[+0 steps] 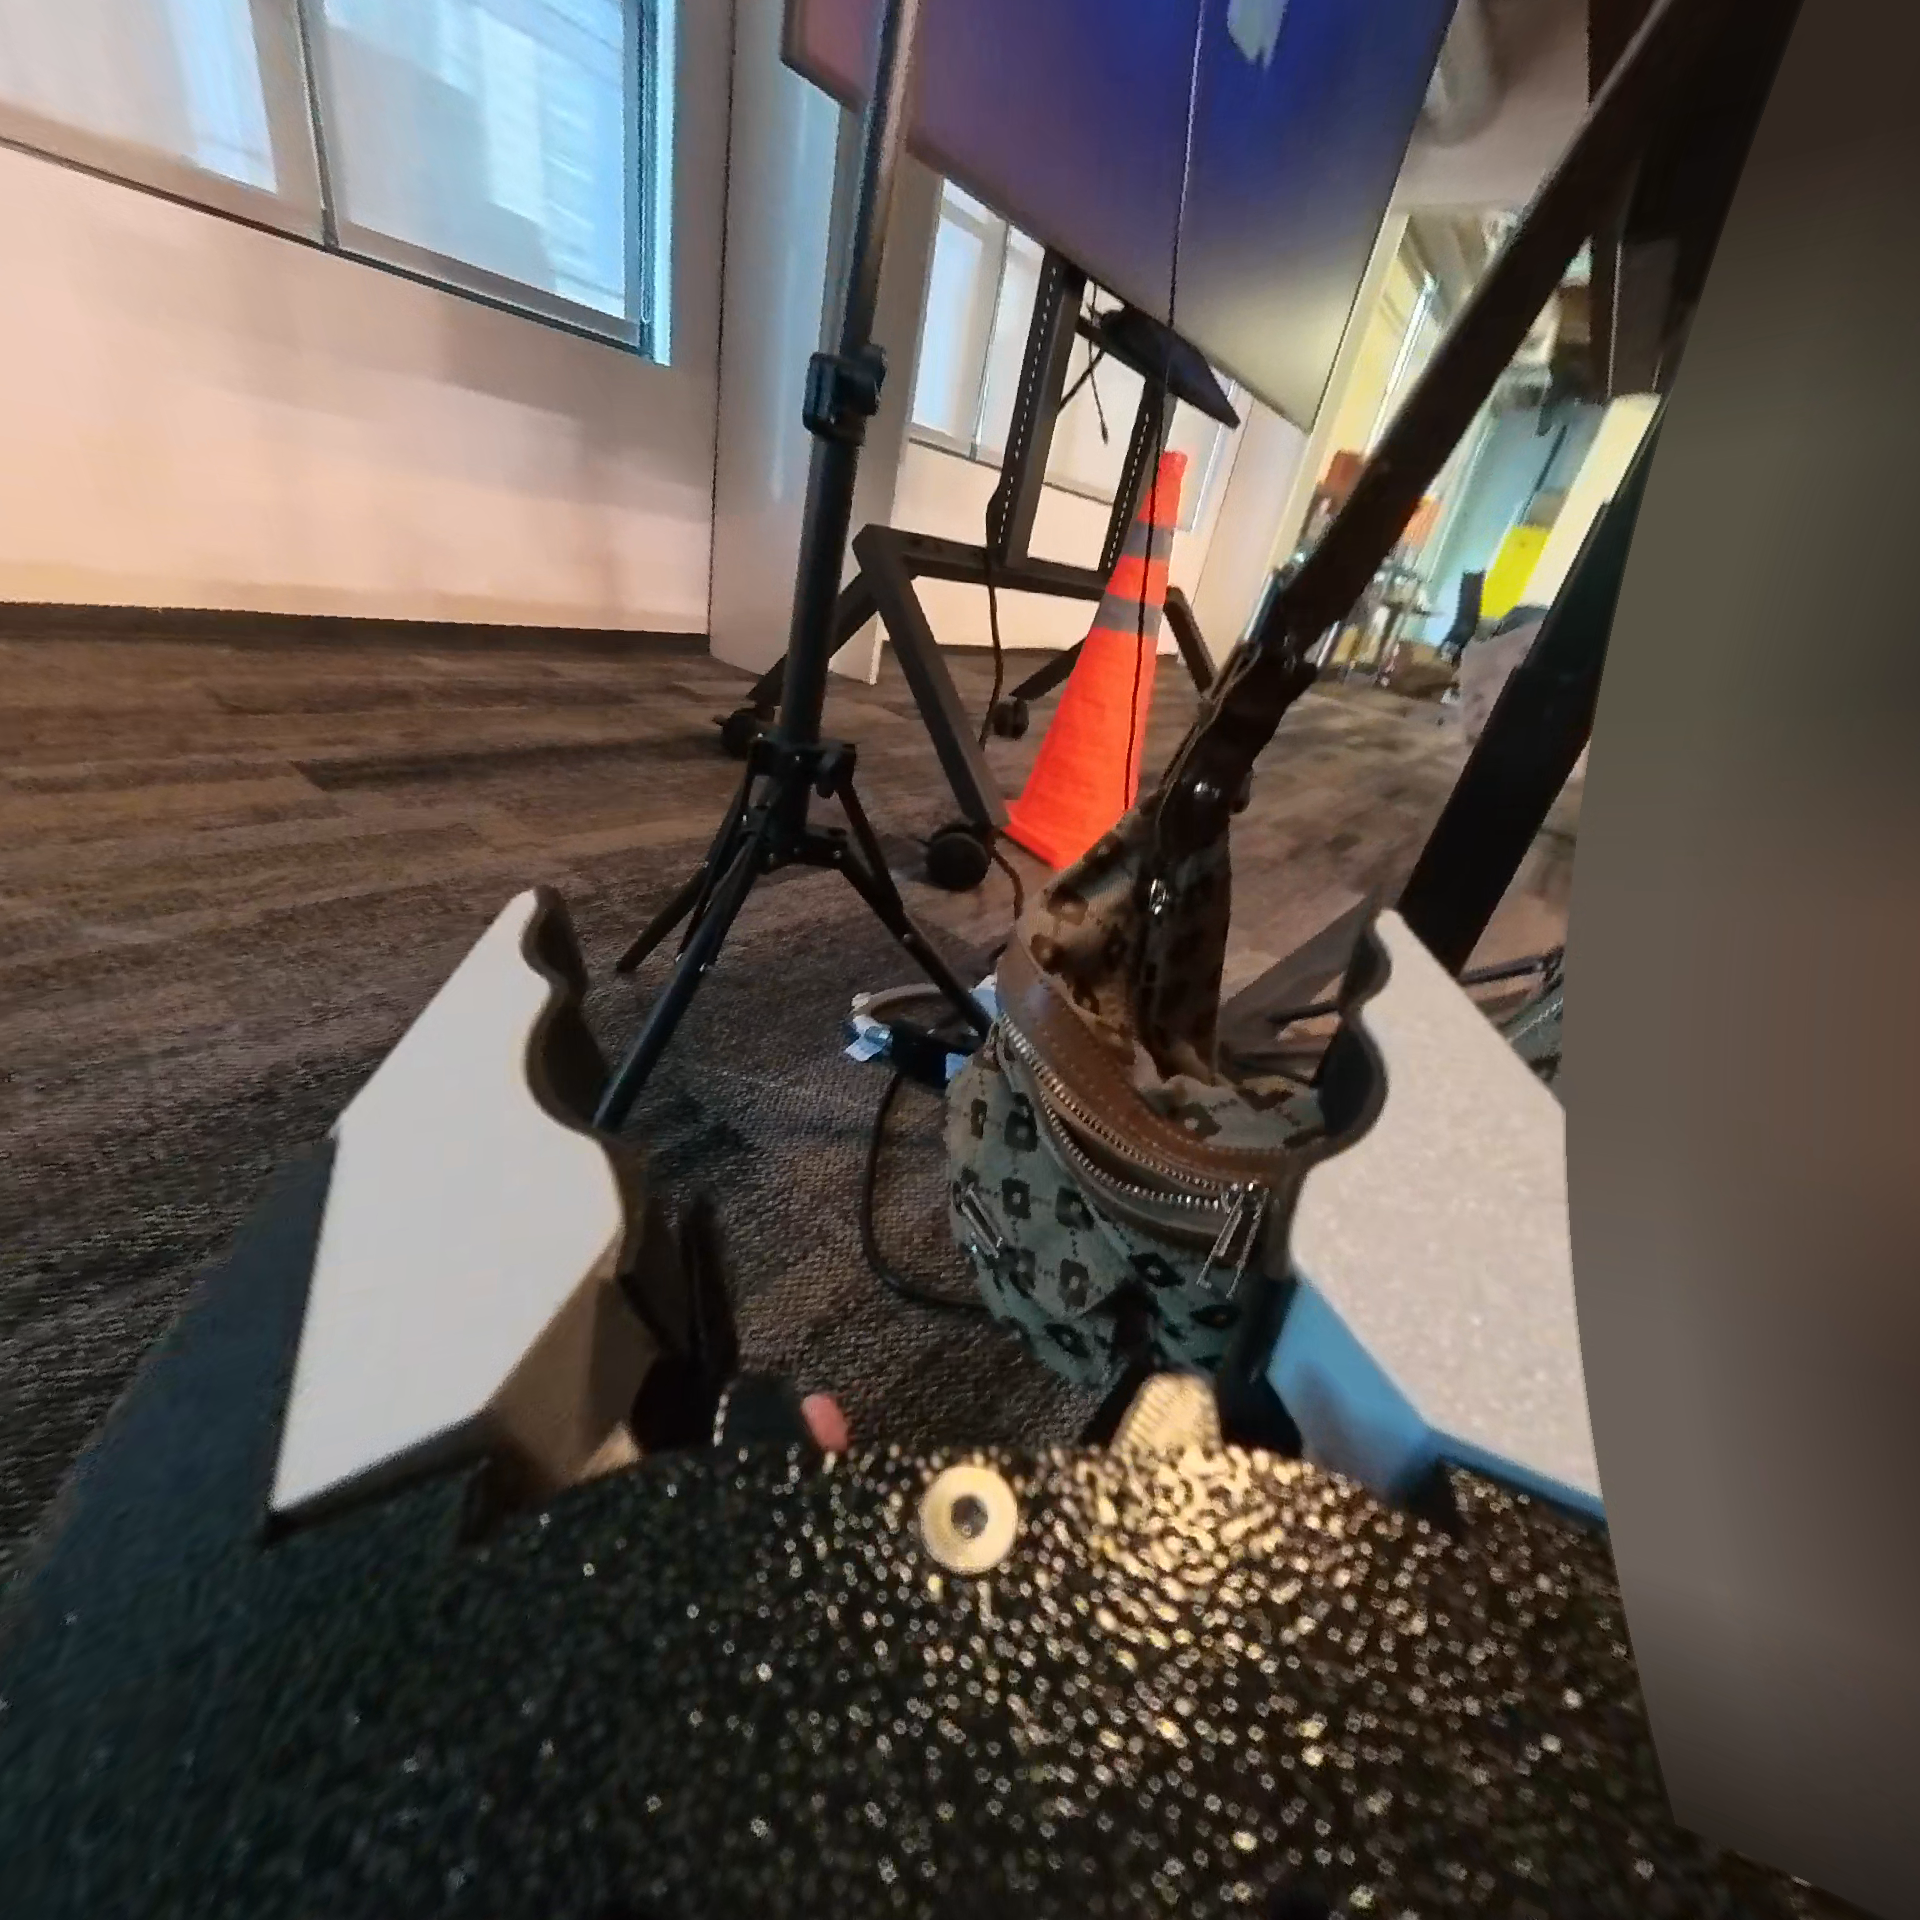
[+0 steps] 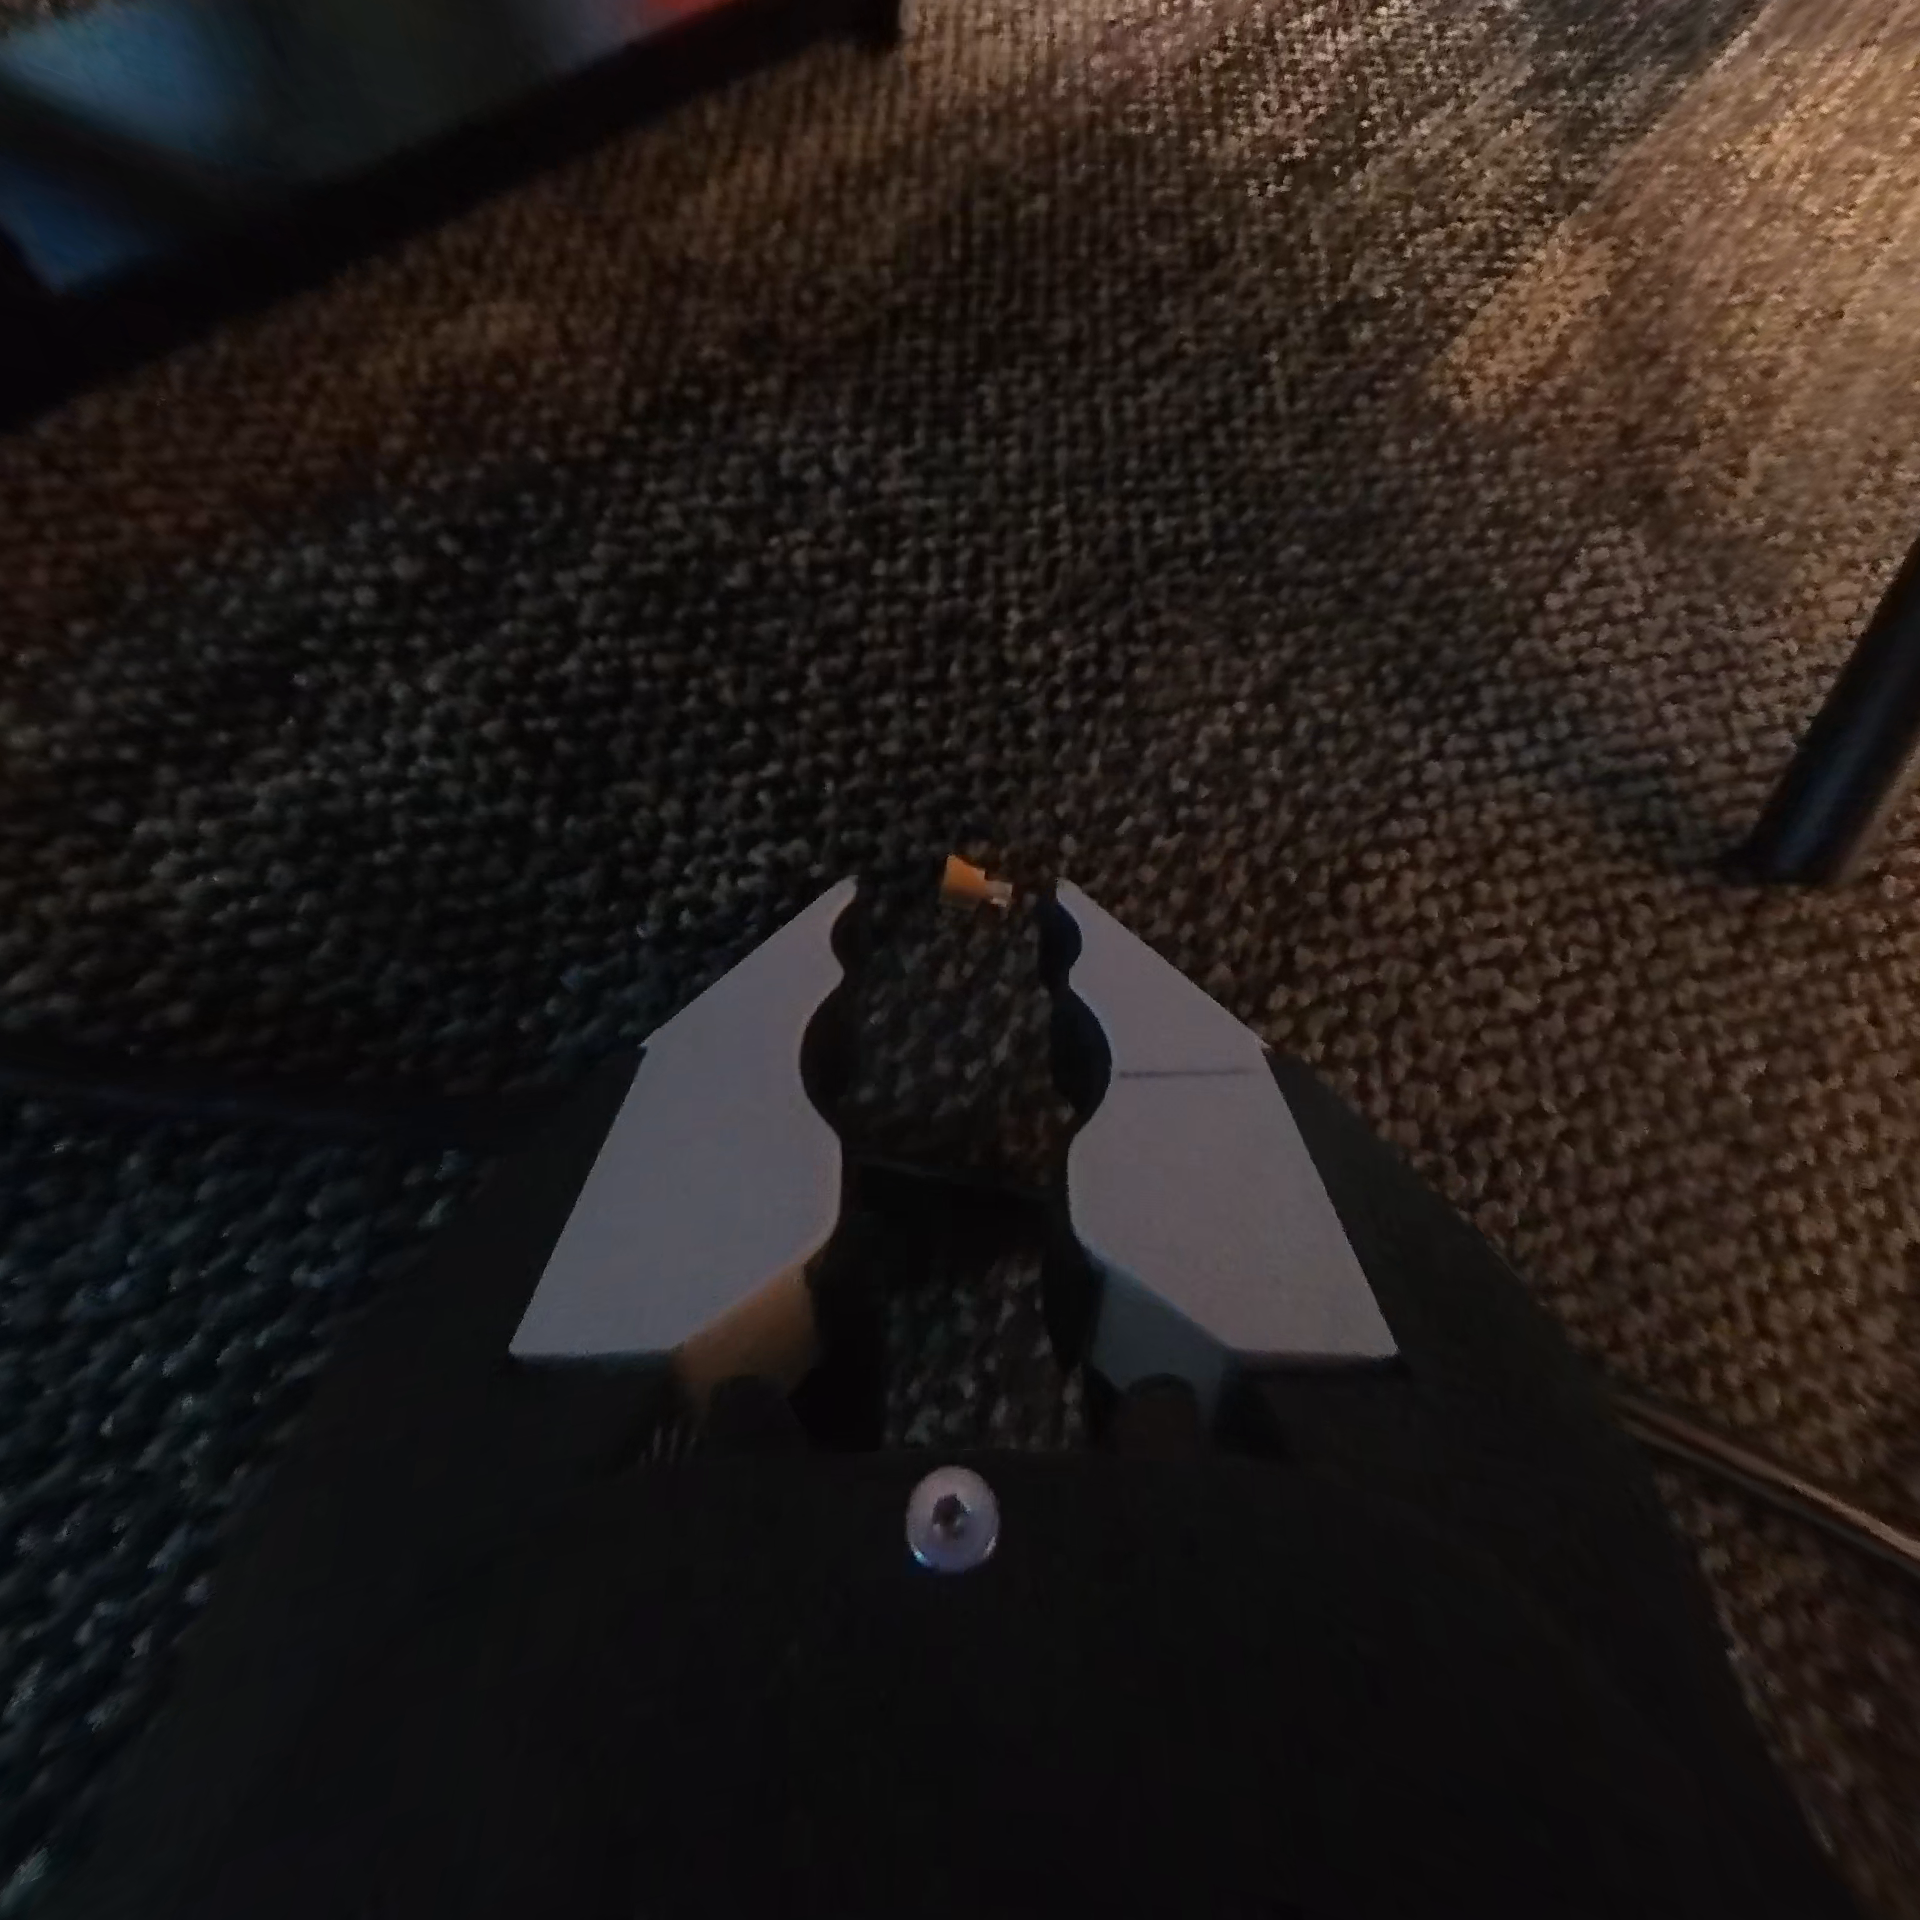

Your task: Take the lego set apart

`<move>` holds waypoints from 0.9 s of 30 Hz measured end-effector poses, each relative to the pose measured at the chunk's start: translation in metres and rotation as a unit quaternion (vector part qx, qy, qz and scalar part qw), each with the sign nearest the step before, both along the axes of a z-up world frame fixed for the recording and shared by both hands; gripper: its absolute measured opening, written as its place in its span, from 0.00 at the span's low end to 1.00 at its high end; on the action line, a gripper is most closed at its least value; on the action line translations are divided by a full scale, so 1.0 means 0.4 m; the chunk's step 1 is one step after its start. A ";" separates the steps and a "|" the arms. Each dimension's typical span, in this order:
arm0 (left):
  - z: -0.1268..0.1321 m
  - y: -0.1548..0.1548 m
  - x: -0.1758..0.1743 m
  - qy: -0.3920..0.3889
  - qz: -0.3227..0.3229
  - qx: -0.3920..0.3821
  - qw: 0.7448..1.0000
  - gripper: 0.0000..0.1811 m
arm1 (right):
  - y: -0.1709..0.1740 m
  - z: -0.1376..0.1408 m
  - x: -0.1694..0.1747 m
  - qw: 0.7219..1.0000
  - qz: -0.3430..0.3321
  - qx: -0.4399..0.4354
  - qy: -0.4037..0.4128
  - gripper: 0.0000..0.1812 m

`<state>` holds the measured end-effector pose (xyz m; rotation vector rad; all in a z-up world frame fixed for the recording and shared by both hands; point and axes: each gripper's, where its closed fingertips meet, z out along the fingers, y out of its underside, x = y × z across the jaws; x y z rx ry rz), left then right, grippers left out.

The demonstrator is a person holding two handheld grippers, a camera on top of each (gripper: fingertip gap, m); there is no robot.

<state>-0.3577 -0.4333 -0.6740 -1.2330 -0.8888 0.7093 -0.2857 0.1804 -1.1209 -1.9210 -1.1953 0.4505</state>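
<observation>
Here the left gripper was held low over a grey-brown carpet, its two white-faced fingers spread wide with nothing between them. Beyond the gap stood a patterned fabric bag with a brown zip-edged trim, resting on the carpet just beside the right-hand finger. A black tripod stand rose behind the bag, and an orange traffic cone stood farther back, in front of the wheeled black base of a large screen. Windows lined the pale wall at left. No lego set was visible in this view.

The right gripper pointed down at the same carpet, in dim light. Its fingers stood partly apart, a narrow gap remaining between the scalloped inner edges, and nothing was clamped. A small orange piece lay on the carpet just at the fingertips; whether it touched them, or belonged to the lego set, could not be told. A dark slanted leg met the floor at the right edge.
</observation>
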 end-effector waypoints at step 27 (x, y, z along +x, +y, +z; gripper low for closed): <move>-0.006 0.044 0.040 0.005 -0.042 -0.031 0.999 0.75 | -0.072 0.091 -0.036 0.971 0.197 0.116 -0.075 0.07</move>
